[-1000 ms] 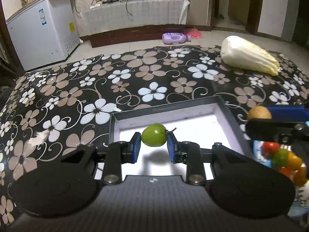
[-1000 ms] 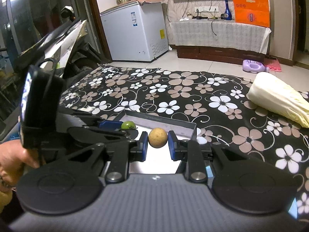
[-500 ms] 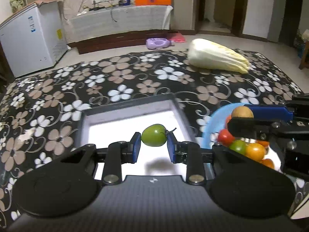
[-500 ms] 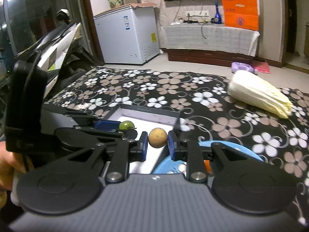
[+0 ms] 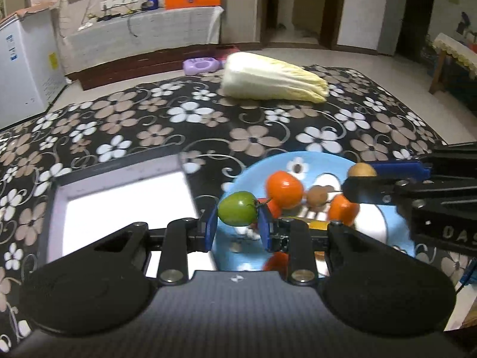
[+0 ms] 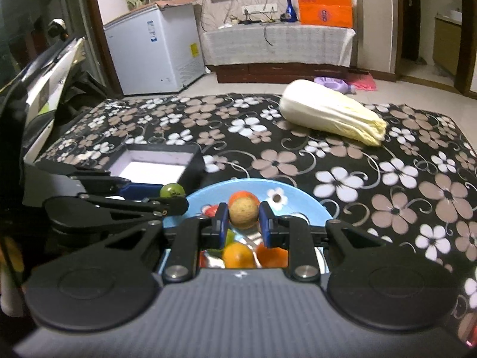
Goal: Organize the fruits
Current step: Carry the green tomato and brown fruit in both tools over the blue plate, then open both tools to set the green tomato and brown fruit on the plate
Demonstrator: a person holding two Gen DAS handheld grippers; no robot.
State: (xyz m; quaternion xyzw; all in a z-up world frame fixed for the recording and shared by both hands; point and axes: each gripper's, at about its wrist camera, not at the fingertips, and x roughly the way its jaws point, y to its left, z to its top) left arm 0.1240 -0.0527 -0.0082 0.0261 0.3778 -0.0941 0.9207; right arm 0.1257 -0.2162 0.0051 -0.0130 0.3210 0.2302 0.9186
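The left gripper [image 5: 238,223] is nearly closed, its blue pads pinching a green tomato [image 5: 237,212] over the near-left edge of the blue plate [image 5: 384,226]. The right gripper [image 6: 244,224] is clamped tight on a small tan round fruit [image 6: 243,212] above the same plate, where orange fruits [image 5: 283,189] lie piled. At ten o'clock from the plate sits a black-rimmed white tray [image 6: 155,165]; at one o'clock, well apart, a napa cabbage [image 6: 331,115] lies on the flowered cloth [image 6: 372,179].
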